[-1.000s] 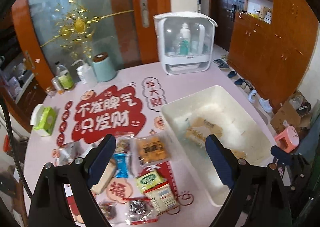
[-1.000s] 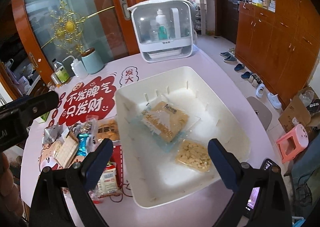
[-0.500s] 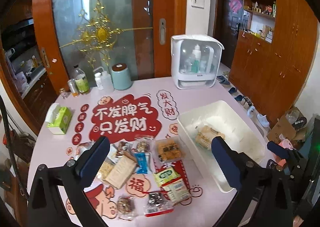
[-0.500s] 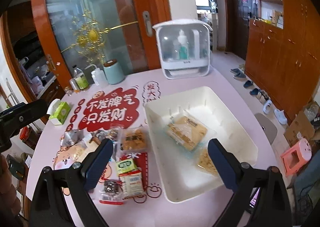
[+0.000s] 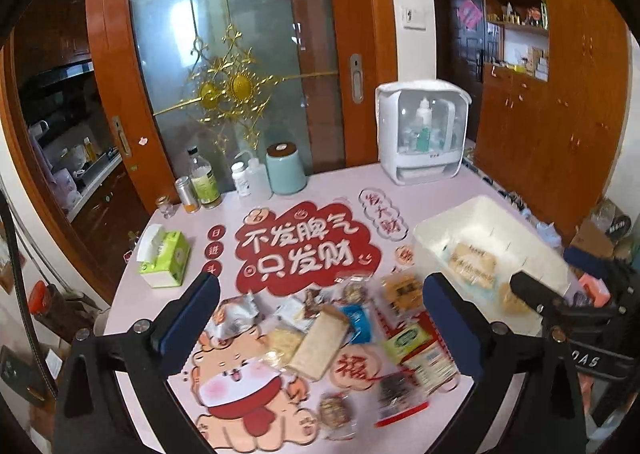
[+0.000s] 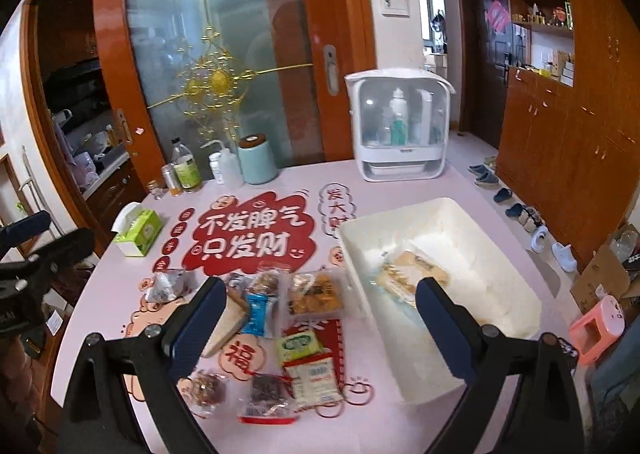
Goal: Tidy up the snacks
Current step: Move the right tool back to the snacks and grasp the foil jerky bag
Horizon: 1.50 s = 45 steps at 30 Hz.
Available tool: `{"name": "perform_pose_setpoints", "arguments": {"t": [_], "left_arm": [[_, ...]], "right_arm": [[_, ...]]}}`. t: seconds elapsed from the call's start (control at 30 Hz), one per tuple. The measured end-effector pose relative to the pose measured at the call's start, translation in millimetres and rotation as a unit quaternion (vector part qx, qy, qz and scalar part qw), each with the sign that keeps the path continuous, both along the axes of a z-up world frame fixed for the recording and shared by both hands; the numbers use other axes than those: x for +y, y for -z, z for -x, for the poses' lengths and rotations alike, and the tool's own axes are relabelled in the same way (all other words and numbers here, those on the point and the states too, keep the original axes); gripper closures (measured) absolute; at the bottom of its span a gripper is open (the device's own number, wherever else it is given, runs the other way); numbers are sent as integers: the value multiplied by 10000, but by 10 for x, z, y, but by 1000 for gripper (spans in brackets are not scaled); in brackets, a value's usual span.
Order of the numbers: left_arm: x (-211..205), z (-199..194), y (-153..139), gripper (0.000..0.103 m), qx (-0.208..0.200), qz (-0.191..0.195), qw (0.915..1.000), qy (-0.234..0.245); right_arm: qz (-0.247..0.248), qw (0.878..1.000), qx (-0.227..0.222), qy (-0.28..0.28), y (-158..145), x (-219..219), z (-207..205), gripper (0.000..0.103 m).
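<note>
Several snack packets lie loose on the pink table, among them a tan wafer pack (image 5: 320, 338), a blue packet (image 6: 256, 306), a clear tray of cookies (image 6: 316, 292) and a green packet (image 6: 300, 344). To their right stands a white bin (image 5: 440, 222) (image 6: 360, 250) with two beige packets (image 5: 472, 264) (image 6: 412, 270) inside. My left gripper (image 5: 320, 290) hangs open above the pile with nothing between its fingers. My right gripper (image 6: 320, 288) is open too and empty, above the gap between the pile and the bin.
A green tissue box (image 5: 164, 258) sits at the table's left. Bottles and a teal canister (image 5: 285, 174) line the back edge, beside a white cabinet of toiletries (image 5: 422, 138). A pink stool (image 6: 596, 328) and shoes are on the floor to the right.
Both grippers have drawn back and upward from the table, so more of the room shows. The left jaws have spread a little wider. The snacks and the bin have not moved.
</note>
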<state>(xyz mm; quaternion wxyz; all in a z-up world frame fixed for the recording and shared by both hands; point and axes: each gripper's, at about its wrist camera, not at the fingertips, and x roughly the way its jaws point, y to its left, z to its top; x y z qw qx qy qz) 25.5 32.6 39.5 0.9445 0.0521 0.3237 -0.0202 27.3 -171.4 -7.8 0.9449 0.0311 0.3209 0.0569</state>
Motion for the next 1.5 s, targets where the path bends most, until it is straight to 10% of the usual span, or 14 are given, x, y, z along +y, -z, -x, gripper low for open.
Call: {"name": "perform_pose_setpoints", "arguments": {"t": [0.43, 0.53, 0.63, 0.73, 1.5], "left_arm": [[503, -226, 1470, 1, 1903, 485, 9787, 592], [474, -284, 1882, 1, 2321, 510, 9695, 609], [456, -319, 2254, 1, 2675, 592, 9601, 551], [463, -353, 2494, 1, 2966, 700, 9512, 482], [575, -321, 2806, 1, 3375, 930, 9367, -19]], "right_arm": [[454, 9913, 1200, -291, 922, 667, -72, 7], [436, 9891, 1387, -242, 1202, 697, -84, 19], [515, 9801, 1899, -251, 1550, 730, -176, 53], [633, 9739, 2156, -323, 1806, 790, -189, 54], [464, 9575, 2726, -820, 2276, 967, -406, 58]]}}
